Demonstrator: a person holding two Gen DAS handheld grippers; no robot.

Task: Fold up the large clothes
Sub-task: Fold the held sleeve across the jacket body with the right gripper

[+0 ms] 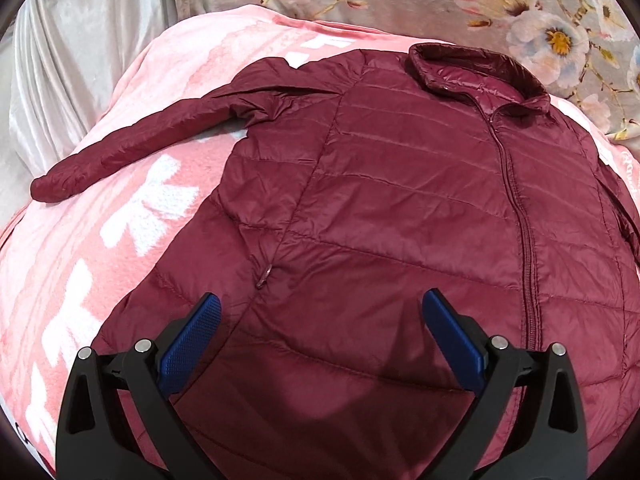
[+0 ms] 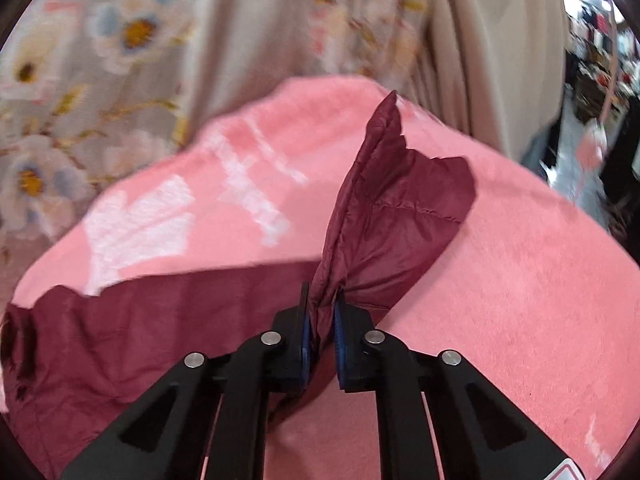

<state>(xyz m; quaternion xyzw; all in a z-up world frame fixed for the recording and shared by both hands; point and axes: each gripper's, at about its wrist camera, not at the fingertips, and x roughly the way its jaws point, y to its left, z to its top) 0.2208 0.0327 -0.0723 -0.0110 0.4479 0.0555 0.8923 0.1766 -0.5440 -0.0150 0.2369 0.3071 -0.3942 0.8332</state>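
Note:
A dark red quilted jacket (image 1: 400, 184) lies face up on a pink blanket (image 1: 80, 264), zipped, collar at the far right, its left sleeve (image 1: 132, 148) stretched out to the left. My left gripper (image 1: 320, 312) hovers over the jacket's lower front with its blue pads (image 1: 192, 344) wide apart, nothing between them. In the right wrist view my right gripper (image 2: 322, 312) is shut on the cuff end of the jacket's other sleeve (image 2: 392, 216), which stands up bunched beyond the pads. The rest of that sleeve trails off to the left (image 2: 140, 320).
A floral grey cover (image 1: 520, 8) lies beyond the blanket, with pale fabric (image 1: 68, 80) at the far left. In the right wrist view a beige drape (image 2: 500, 60) hangs behind, and a cluttered room (image 2: 600, 80) shows at the far right.

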